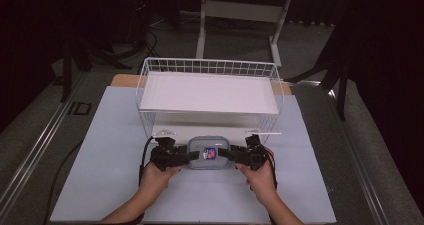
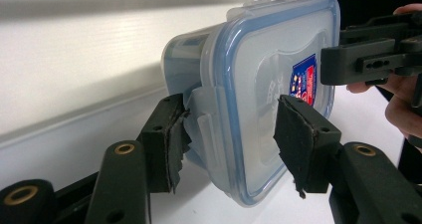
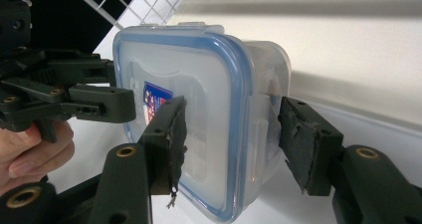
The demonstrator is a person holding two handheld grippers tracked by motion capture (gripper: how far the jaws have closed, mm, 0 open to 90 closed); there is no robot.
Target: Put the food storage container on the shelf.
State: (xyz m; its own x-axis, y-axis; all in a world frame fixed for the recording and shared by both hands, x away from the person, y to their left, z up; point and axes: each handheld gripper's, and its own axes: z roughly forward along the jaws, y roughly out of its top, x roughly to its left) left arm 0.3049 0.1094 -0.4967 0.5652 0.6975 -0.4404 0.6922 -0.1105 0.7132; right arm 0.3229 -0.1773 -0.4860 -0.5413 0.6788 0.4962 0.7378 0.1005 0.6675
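A clear plastic food container with a blue-rimmed lid and a red and blue label is held between both grippers, just in front of the wire rack's lower tier. My left gripper clamps its left end. In the left gripper view its jaws are shut on the container, one pad on the side clip and the other on the lid. My right gripper holds the opposite end. In the right gripper view, one pad rests on the lid and the other on the underside of the container.
A white wire rack with a white shelf board stands at the middle of the light blue table mat, right behind the container. The mat lies bare to either side of the hands. Dark stands and a table frame sit beyond.
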